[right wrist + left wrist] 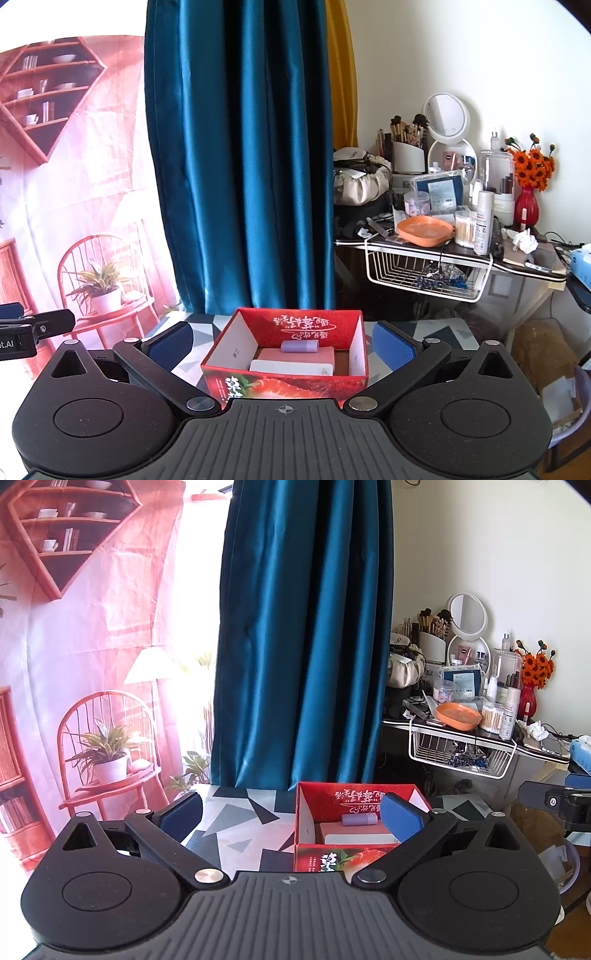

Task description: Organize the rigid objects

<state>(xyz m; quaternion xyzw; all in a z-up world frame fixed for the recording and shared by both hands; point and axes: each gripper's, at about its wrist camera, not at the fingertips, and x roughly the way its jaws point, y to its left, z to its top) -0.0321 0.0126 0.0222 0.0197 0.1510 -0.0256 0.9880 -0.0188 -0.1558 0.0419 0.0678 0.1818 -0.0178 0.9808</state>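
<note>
A red open box with strawberry print (306,823) (236,339) stands on a table with a grey geometric cloth (236,812) (439,332). Inside it lie a pale lilac tube (358,819) (299,346), a pink flat box (354,830) (295,355) and a white flat box (358,838) (291,367). My left gripper (291,814) is open and empty, its fingers straddling the box's left wall. My right gripper (282,343) is open and empty, its fingers wide on either side of the box. The right gripper's body shows at the left wrist view's right edge (561,801).
A teal curtain (303,627) (240,147) hangs behind the table. A pink printed backdrop (92,646) (74,166) is at the left. A cluttered vanity table (480,720) (443,229) with a wire basket (461,755) (424,273) stands at the right.
</note>
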